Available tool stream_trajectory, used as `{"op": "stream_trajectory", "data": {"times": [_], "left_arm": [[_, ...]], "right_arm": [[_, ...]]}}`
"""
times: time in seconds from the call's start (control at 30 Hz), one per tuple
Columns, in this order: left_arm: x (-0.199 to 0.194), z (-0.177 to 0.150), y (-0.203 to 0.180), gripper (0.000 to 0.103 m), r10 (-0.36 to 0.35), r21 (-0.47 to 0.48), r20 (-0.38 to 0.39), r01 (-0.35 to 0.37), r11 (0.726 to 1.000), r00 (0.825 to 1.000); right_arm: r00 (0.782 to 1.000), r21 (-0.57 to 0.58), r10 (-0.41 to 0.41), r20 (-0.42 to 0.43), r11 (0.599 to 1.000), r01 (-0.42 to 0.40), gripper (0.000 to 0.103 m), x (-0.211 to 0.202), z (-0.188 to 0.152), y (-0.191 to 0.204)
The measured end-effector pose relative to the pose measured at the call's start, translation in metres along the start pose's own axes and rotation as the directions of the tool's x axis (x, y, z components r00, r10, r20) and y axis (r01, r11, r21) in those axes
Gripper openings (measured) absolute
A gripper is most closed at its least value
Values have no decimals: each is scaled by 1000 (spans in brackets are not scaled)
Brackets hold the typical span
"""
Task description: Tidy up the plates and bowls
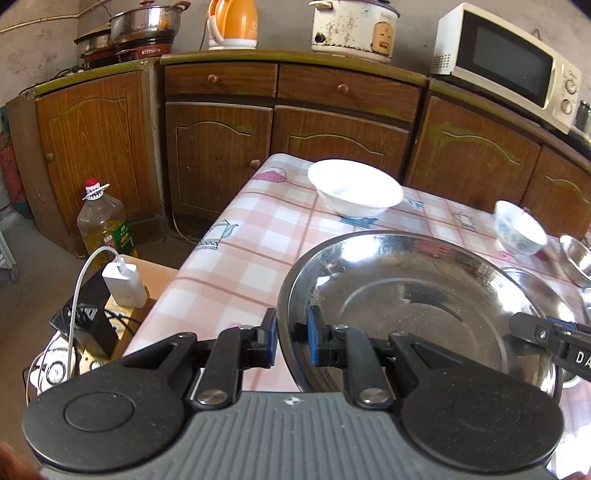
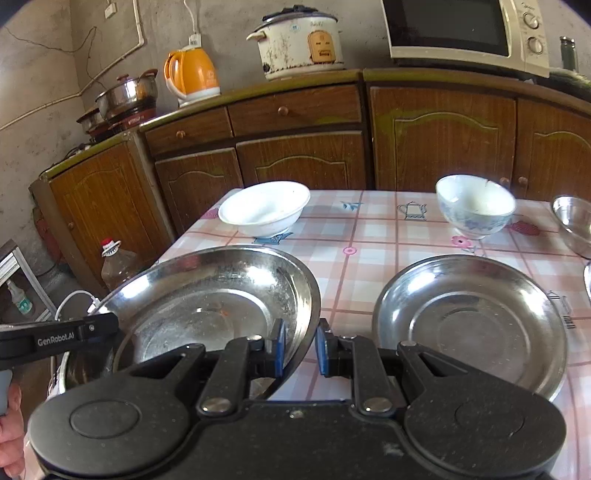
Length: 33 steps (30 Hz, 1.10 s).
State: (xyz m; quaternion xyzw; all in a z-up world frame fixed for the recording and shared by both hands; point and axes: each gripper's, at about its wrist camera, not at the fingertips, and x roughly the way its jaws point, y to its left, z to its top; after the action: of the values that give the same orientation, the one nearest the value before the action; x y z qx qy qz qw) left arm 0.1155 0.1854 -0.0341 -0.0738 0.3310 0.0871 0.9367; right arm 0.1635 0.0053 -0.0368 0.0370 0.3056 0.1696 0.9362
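the left gripper (image 1: pixel 291 341) has its fingers closed on the left rim of the large steel plate (image 1: pixel 413 295); the right gripper (image 2: pixel 300 347) has its fingers closed on the opposite rim of the same plate, so the plate hangs between both grippers above the desk (image 1: pixel 229 266), tilted.

counted dishes: two wide steel plates, the held one and a second steel plate (image 2: pixel 469 325) resting on the desk just beside it to the right; two ceramic bowls further back, a white bowl (image 2: pixel 266 208) and a blue-patterned bowl (image 2: pixel 474 208), well apart; one small steel bowl (image 2: pixel 574 225) at the right edge.

the small steel bowl is cut off by the frame; another metal rim below it is too partial to identify. part of a hand (image 2: pixel 11 435) shows at the lower left corner.

the desk carries a pink checked cloth. behind it stand brown wooden cabinets (image 1: pixel 221 147) bearing an orange kettle (image 1: pixel 232 24), a rice cooker (image 1: pixel 354 27), a microwave (image 1: pixel 506 62) and steel pots (image 1: pixel 144 22). an oil bottle (image 1: pixel 103 225) stands on the floor.
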Motion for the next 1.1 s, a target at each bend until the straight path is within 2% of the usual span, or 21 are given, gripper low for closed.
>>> {"op": "stream_trajectory", "data": {"times": [0.57,1.1], "left_arm": [[-75,-20,-41,18,-29,44,19,29,999,999],[-104,-42,-77,18,-92,92,18,90,992,996]], "right_arm": [[998,60,-14,66,998,10,23,-107,-20,-28],[992,74,-73,105,995,65,23,-172,-46,-58]]}}
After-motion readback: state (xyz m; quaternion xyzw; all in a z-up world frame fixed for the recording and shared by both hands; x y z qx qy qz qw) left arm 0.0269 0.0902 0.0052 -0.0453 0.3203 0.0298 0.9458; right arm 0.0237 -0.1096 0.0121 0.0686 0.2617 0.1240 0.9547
